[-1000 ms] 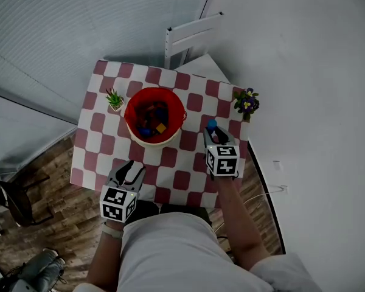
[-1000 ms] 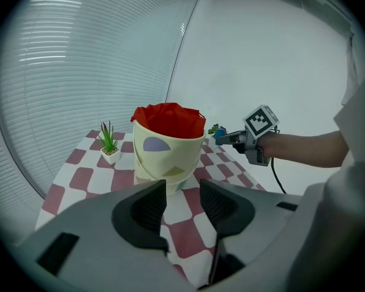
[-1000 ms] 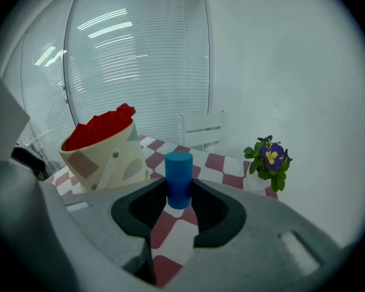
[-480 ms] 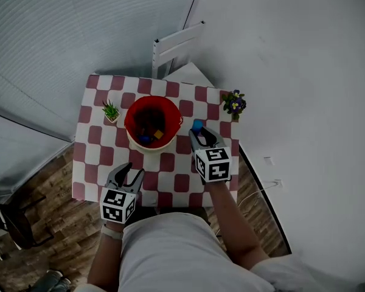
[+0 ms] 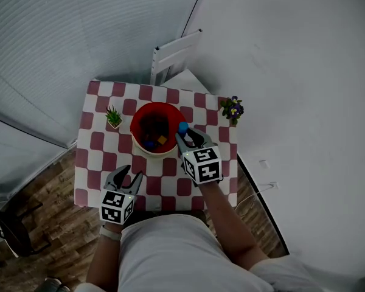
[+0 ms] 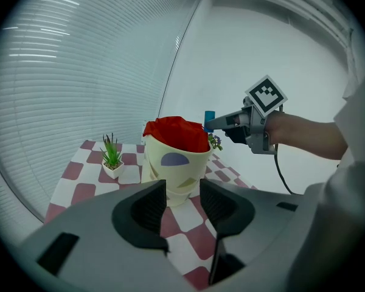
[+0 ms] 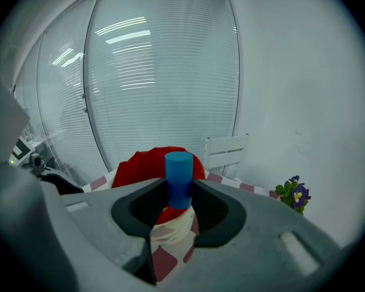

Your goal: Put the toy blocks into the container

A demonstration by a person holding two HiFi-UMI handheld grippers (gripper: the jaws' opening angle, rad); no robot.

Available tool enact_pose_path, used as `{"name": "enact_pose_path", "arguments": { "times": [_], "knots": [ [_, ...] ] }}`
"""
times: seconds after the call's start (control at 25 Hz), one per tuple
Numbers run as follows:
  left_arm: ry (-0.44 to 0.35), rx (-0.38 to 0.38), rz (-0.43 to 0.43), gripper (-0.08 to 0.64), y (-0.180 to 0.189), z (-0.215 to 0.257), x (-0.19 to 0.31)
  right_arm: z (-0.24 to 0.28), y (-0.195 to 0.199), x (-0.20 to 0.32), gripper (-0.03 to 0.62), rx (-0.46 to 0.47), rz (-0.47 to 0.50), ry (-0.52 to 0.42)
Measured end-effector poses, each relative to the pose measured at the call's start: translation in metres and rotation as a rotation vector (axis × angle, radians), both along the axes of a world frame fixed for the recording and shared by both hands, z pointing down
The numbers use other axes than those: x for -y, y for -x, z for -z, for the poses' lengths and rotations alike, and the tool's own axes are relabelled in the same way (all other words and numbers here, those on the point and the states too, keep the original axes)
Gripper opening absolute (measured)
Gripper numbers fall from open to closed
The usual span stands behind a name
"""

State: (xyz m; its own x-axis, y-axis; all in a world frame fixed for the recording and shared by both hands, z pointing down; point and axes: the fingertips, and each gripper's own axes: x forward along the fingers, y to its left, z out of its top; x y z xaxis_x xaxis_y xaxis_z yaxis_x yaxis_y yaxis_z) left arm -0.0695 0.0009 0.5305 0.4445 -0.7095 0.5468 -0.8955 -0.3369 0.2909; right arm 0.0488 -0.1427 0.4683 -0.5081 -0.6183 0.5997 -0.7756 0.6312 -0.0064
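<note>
**Last block in sight.** A person's right gripper [image 5: 186, 135] pinches 1 blue cylinder block [image 7: 179, 176] between its jaws. The block stands upright in the air at the right edge of the rim of the red-lined container [image 5: 151, 152]. From the head view it looks level with the rim or just above it, and not yet clearly over the mouth.

The left gripper [image 5: 129, 175] hangs low over the near edge of the red-and-white checked table [image 5: 97, 158]. Its jaws are spread with nothing between them, and they point toward the container's cream outer wall.

Several toy blocks [image 5: 154, 140] already lie at the bottom of the container, with blue and yellow-orange pieces among them; an exact count cannot be made. No loose block shows on the tablecloth. Only a small potted succulent [image 5: 114, 117] and a pot of purple flowers [image 5: 232, 108] stand on it, 1 on each side of the container.

By this evidence the job is nearly done, and the blue cylinder appears to be the 1 piece left outside. What remains is to bring it over the opening and part the jaws so it drops in.
</note>
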Motion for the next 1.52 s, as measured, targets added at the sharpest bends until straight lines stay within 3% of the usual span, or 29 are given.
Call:
{"name": "enact_pose_path", "arguments": {
  "times": [0.56,1.04,1.52],
  "knots": [
    [0.004,-0.032,0.046,0.169,0.025,-0.005,0.004,-0.021,0.063,0.006,0.133,-0.098,0.127,0.05],
    [0.021,-0.05,0.079,0.169,0.04,-0.016,0.008,-0.047,0.081,0.012,0.133,-0.237,0.199,0.097],
    [0.026,-0.053,0.086,0.169,0.044,-0.021,0.007,-0.05,0.086,0.008,0.146,-0.267,0.224,0.105]
  ]
}}
